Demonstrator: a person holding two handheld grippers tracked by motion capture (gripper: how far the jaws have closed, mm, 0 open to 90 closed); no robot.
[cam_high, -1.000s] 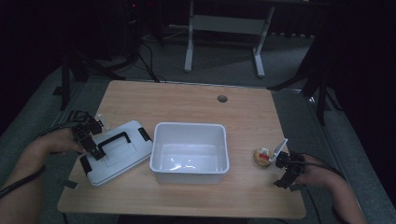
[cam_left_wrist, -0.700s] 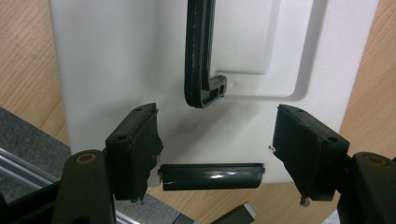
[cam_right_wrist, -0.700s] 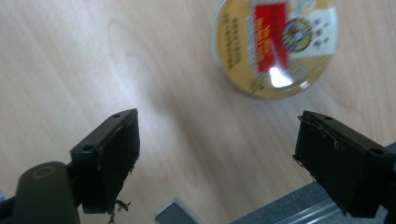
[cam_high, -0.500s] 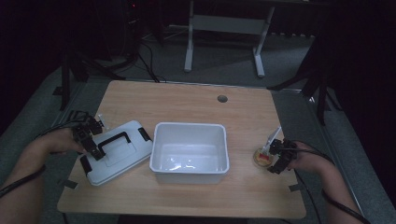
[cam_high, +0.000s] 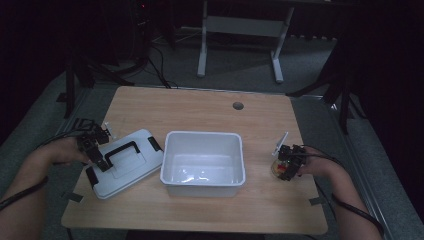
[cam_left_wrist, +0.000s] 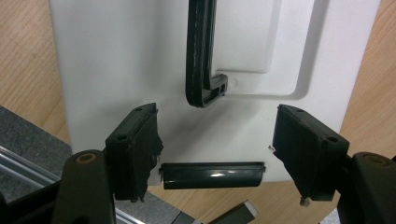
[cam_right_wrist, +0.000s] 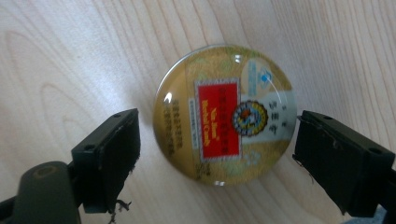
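My right hand-held gripper (cam_right_wrist: 217, 154) over the candy tin (cam_right_wrist: 225, 114)
Its jaws stand open either side, untouched; my left hand-held gripper (cam_left_wrist: 212, 149) hangs open above the white lid (cam_left_wrist: 116, 60)

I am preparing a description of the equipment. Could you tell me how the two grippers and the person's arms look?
Each gripper, the left gripper and the right gripper, is black with two blocky rectangular jaws carrying small screw holes. A thin dark cable trails from each along the forearm. A small white part stands up from each gripper in the high view. The forearms appear bare, with no sleeve visible.
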